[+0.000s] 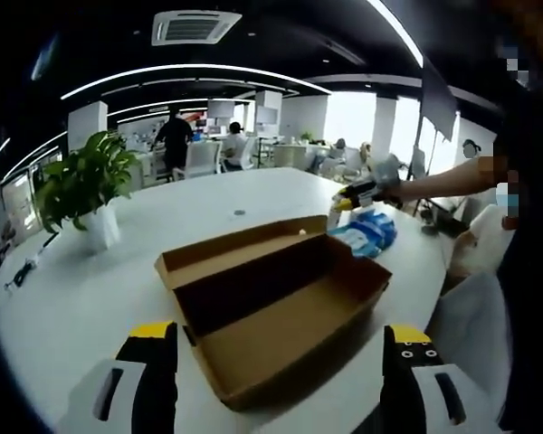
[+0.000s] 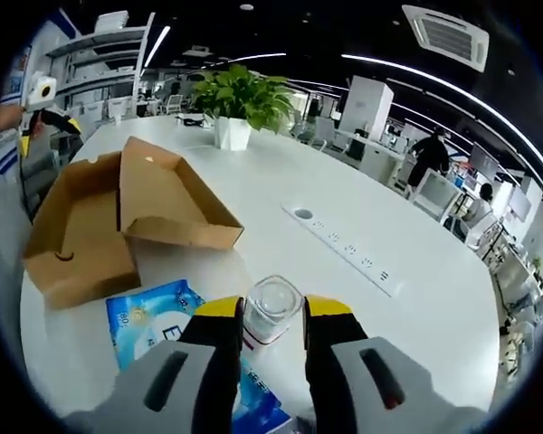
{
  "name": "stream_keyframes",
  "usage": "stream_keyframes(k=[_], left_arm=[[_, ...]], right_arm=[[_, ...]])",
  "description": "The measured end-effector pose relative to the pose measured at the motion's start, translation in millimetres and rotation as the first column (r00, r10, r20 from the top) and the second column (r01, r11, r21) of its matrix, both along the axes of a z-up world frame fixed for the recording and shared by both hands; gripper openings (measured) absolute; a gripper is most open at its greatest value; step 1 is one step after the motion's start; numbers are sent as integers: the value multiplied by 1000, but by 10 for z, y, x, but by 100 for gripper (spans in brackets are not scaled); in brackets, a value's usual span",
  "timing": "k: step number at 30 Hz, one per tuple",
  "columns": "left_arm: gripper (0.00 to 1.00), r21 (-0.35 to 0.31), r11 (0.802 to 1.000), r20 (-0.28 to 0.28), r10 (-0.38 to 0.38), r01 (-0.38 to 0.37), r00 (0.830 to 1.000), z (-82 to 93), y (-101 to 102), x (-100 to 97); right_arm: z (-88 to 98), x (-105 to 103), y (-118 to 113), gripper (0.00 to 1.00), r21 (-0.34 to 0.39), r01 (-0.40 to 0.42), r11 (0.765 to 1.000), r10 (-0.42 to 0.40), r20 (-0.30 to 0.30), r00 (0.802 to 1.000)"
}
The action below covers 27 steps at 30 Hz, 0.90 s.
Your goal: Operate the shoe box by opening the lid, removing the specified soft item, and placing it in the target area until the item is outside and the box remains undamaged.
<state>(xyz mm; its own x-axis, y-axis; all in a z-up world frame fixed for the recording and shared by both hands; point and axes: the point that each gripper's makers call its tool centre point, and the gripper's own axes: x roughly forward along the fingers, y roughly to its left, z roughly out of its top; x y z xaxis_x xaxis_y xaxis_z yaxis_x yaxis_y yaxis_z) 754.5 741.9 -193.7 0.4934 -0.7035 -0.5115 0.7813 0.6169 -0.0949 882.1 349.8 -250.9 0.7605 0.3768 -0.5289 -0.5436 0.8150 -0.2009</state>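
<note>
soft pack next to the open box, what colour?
Blue with white print; the soft pack shows best in the right gripper view, lying on the white table beside the shoe box.

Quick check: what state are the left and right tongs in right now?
Left tongs: open, holding nothing, over the near end of the opened shoe box.
Right tongs: closed on a small clear jar.

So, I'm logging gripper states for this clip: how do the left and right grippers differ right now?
The left gripper stands wide open with nothing between its jaws, while the right gripper has its jaws close around a clear bottle. The left one hangs over the open cardboard box; the right one sits above a blue packet lying on the white table beside that box. Both have yellow-tipped black jaws.
</note>
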Motion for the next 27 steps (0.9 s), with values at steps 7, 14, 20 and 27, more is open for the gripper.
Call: stream_keyframes(k=[7,14,20,27], left_arm=[[95,0,1000,3,3,-3,1000,-4,9,-3],[93,6,1000,7,7,-7,1000,-3,18,9],[87,16,999,15,48,-49,999,-7,90,66],[78,49,991,27,123,-125,992,-61,221,154]], right_arm=[[19,16,-6,23,3,28,1000,-28,3,1000],[52,27,-13,26,12,43,999,-44,10,999],[101,13,-72,30,14,64,998,-64,14,998],[282,-72,4,33,40,64,997,-63,-17,998]])
